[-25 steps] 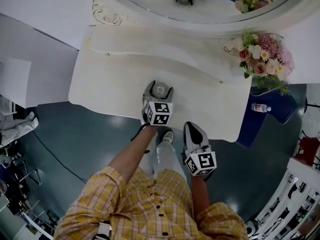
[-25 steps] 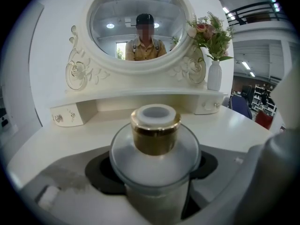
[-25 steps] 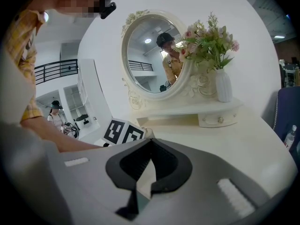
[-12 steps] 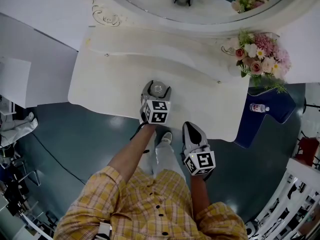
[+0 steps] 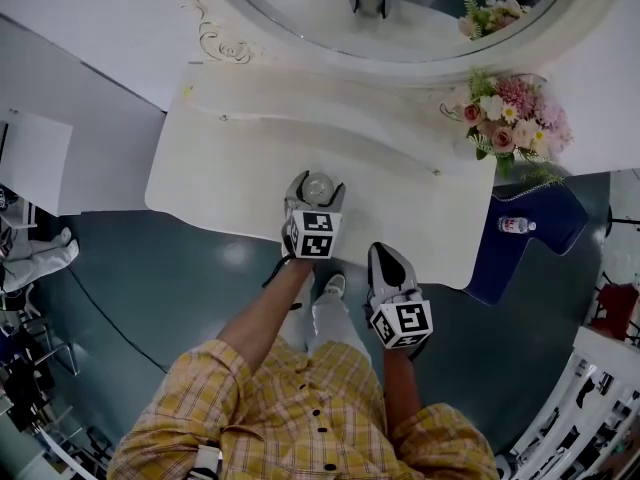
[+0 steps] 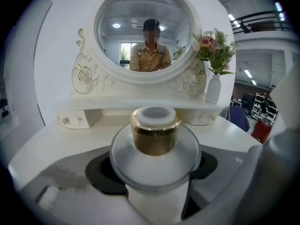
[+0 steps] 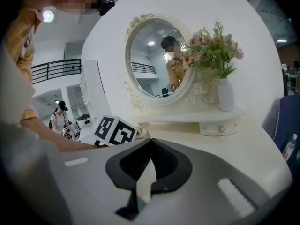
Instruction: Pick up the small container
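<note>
The small container [image 6: 156, 139] is a round frosted glass jar with a gold collar and a white cap. It stands upright between the black pads of my left gripper [image 6: 154, 172], which is shut on its body. In the head view the container [image 5: 318, 187] and left gripper [image 5: 316, 196] are over the front middle of the white dressing table [image 5: 230, 168]. I cannot tell whether the container rests on the table or hangs just above it. My right gripper [image 5: 383, 258] is at the table's front edge with its jaws shut and nothing in them; its own view shows the right gripper [image 7: 143, 182] the same way.
An oval mirror [image 5: 400, 8] with a carved white frame stands at the back of the table. A white vase of pink and white flowers [image 5: 500, 123] is on the shelf at the back right. A blue chair with a water bottle [image 5: 514, 225] is to the right of the table.
The head view has shifted a little. The left gripper stays closed around the container at the same spot on the table. The right gripper has not moved.
</note>
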`<state>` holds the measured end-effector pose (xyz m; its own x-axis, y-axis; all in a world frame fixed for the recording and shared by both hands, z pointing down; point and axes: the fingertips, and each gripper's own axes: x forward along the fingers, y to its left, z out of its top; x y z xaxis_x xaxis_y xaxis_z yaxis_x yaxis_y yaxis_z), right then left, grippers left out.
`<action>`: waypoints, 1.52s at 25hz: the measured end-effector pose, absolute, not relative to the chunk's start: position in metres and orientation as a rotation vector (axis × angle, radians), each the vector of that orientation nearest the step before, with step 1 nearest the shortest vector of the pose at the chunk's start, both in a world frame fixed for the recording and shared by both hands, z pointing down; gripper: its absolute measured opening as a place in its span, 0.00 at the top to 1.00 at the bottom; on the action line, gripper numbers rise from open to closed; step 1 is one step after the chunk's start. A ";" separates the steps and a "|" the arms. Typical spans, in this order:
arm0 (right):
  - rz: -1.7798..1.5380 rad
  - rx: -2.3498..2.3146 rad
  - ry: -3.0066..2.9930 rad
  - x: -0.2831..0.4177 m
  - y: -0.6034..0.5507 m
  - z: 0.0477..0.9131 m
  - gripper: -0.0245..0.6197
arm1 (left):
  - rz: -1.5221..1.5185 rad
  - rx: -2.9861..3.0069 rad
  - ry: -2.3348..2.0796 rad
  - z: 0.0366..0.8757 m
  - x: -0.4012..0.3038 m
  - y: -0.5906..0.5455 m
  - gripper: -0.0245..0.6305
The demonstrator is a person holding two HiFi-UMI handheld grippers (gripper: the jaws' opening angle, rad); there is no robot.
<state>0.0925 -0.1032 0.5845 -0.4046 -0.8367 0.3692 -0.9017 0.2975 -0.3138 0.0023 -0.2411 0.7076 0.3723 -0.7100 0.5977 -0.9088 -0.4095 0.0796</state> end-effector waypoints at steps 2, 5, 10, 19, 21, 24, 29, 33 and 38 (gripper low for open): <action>0.716 1.628 -2.421 0.091 -0.104 0.581 0.97 | 0.672 2.229 -1.411 0.703 -0.003 -0.237 0.43; 0.696 1.623 -2.421 0.090 -0.104 0.576 0.97 | 0.653 2.228 -1.417 0.692 -0.011 -0.232 0.43; 0.668 1.611 -2.428 0.086 -0.104 0.567 0.97 | 0.638 2.255 -1.431 0.665 -0.025 -0.226 0.43; 0.631 1.593 -2.445 0.077 -0.096 0.551 0.97 | 0.613 2.292 -1.418 0.635 -0.038 -0.205 0.43; 0.630 1.592 -2.447 0.077 -0.094 0.549 0.97 | 0.606 2.301 -1.417 0.629 -0.039 -0.200 0.43; 0.623 1.592 -2.449 0.076 -0.090 0.545 0.97 | 0.598 2.321 -1.414 0.620 -0.040 -0.193 0.43; 0.616 1.594 -2.456 0.076 -0.085 0.538 0.97 | 0.574 2.349 -1.405 0.605 -0.040 -0.181 0.43; 0.600 1.594 -2.467 0.074 -0.081 0.531 0.97 | 0.562 2.376 -1.400 0.590 -0.040 -0.171 0.43; 0.588 1.603 -2.475 0.071 -0.076 0.523 0.97 | 0.558 2.406 -1.394 0.578 -0.043 -0.159 0.43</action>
<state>0.0707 -0.0763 0.5229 -0.4249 -0.8475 0.3180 -0.9000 0.3577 -0.2492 -0.0435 -0.1587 0.5776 0.4524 -0.7558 0.4735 -0.8739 -0.4817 0.0661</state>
